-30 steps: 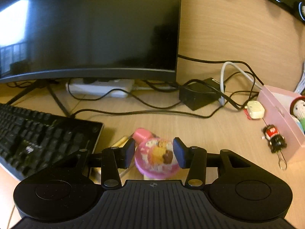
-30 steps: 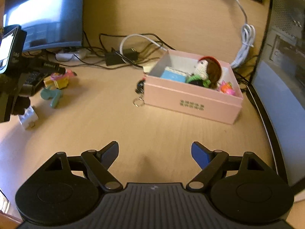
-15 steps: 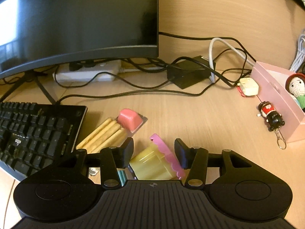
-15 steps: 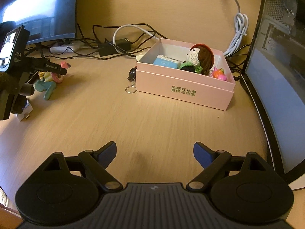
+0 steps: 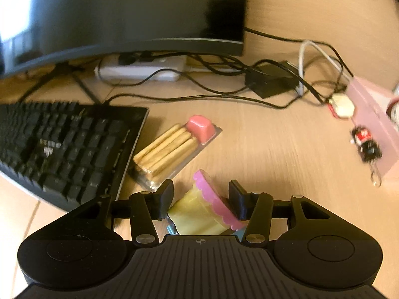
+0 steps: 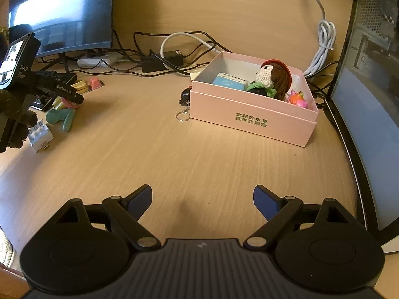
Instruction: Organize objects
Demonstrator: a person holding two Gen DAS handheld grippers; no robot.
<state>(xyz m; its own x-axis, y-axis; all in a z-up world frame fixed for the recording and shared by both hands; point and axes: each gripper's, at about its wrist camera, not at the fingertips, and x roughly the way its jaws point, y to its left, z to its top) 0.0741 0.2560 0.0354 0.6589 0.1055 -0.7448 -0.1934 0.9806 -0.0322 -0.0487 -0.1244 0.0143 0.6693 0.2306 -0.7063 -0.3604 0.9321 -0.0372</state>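
A small yellow cup with a pink scalloped lid (image 5: pixel 197 211) lies tipped on its side between the fingers of my left gripper (image 5: pixel 200 196); both pads touch it, the right one at the lid. Just beyond it lies a clear pack of biscuit sticks with a pink dip (image 5: pixel 172 147). The open pink box (image 6: pixel 249 114) holds a crochet doll (image 6: pixel 271 77), a blue item (image 6: pixel 230 82) and a bright pink-orange toy. A black keychain figure (image 6: pixel 185 97) leans against its left wall. My right gripper (image 6: pixel 202 199) hangs open over bare desk in front of the box.
A black keyboard (image 5: pixel 62 144) lies left of the snack pack, under a monitor (image 5: pixel 112 12). Cables, a power strip and a black adapter (image 5: pixel 269 79) run along the back. A teal toy (image 6: pixel 62 118) and a white block (image 6: pixel 40 134) lie at left. A screen (image 6: pixel 361 124) borders the right.
The cup, first with its lid facing the left camera, now lies tipped on its side between the fingers. The left gripper has shifted a little; the snack pack shows fully. The right gripper holds still.
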